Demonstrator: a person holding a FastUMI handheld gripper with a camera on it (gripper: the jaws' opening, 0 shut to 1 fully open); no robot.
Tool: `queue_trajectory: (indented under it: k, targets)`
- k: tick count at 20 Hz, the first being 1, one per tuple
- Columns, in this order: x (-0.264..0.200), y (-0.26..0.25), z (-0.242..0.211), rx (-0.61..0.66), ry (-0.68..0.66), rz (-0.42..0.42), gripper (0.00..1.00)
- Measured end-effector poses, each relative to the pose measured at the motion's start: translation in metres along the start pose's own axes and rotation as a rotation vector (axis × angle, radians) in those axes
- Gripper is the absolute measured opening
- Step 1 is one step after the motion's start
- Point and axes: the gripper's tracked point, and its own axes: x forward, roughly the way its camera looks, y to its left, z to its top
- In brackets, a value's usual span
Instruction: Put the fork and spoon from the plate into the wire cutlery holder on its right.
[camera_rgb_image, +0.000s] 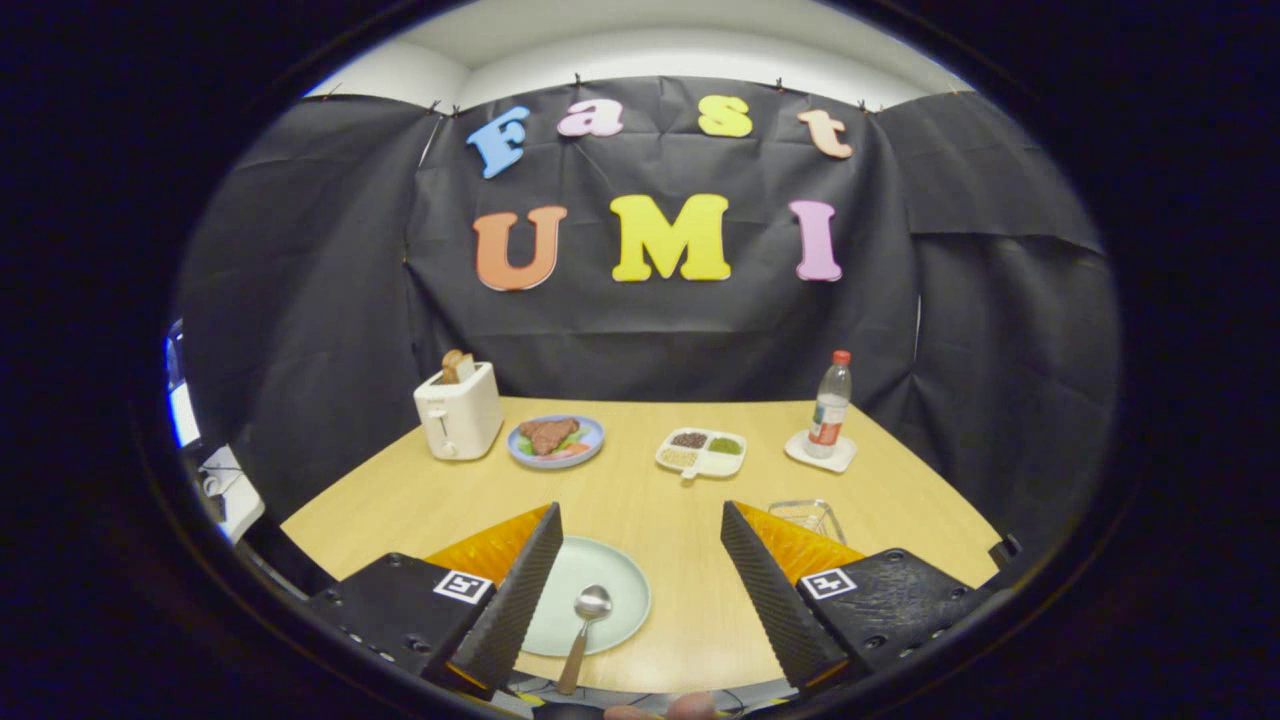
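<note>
A pale green plate lies on the wooden table near its front edge, partly behind my left finger. A metal spoon rests on it, bowl on the plate, handle reaching out over the plate's near rim. I cannot make out a fork; my left finger may hide it. The wire cutlery holder stands to the plate's right, just beyond my right finger, partly covered by it. My gripper hangs open above the table, with the spoon low between the fingers.
Farther back on the table stand a white toaster with bread, a blue plate of food, a white divided dish and a bottle on a white coaster. A fingertip shows at the table's near edge.
</note>
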Motion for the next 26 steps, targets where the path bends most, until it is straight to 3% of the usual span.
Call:
queue_trajectory:
  k: [12,19,23,26]
  targets:
    - [0.030,0.044,-0.102,-0.014,0.482,0.082,0.96]
    - [0.039,0.048,-0.139,0.011,0.621,0.060,0.91]
    - [0.043,0.048,-0.154,0.026,0.676,0.045,0.80]
    - [0.044,0.049,-0.158,0.033,0.695,0.048,0.62]
